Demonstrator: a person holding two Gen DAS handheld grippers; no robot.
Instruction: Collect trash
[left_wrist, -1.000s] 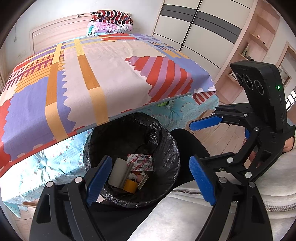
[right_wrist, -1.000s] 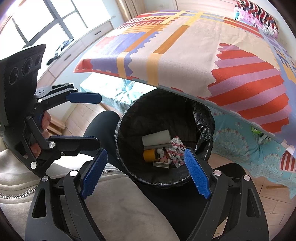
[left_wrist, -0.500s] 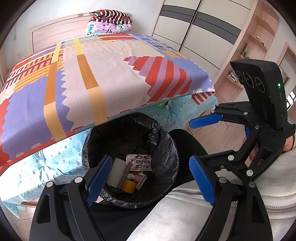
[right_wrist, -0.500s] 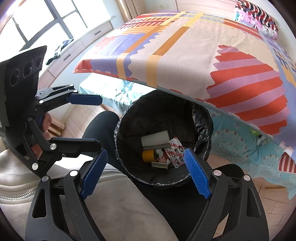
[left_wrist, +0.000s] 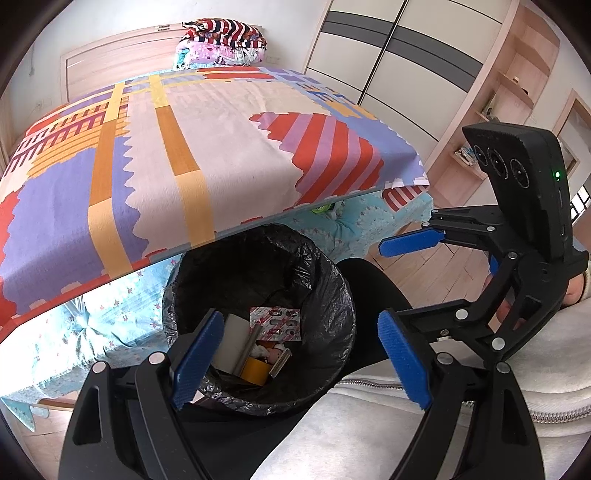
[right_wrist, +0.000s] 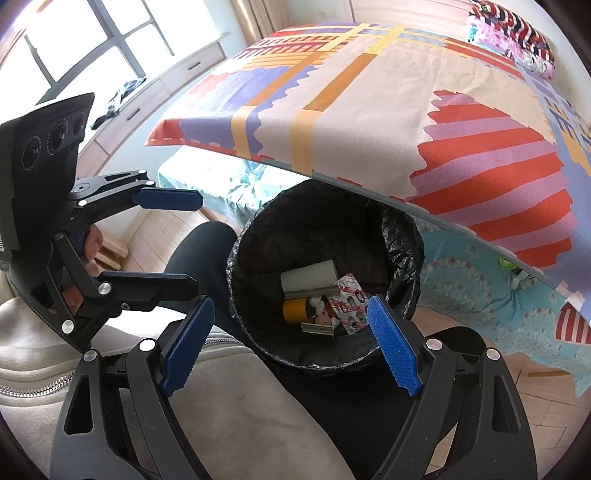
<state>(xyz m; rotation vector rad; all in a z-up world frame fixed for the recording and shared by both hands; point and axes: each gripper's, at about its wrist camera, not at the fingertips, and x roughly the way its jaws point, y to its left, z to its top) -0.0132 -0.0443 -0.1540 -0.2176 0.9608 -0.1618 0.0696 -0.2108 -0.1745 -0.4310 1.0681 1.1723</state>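
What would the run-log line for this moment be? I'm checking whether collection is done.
left claw: open, empty | right claw: open, empty | trash bin: holds blister pack, yellow tape roll | bed cover: no trash seen

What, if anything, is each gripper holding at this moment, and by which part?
Nothing is held. The left gripper and the right gripper both hang open and empty above the bin, where the trash lies.

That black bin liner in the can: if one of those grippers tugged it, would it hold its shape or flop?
The black bin liner would probably flop: its film looks thin and crinkled, folded loosely over the rim. It likely weighs very little, though the blister pack and yellow tape roll lying inside would drag it down. Its glossy surface may slip between the pads.
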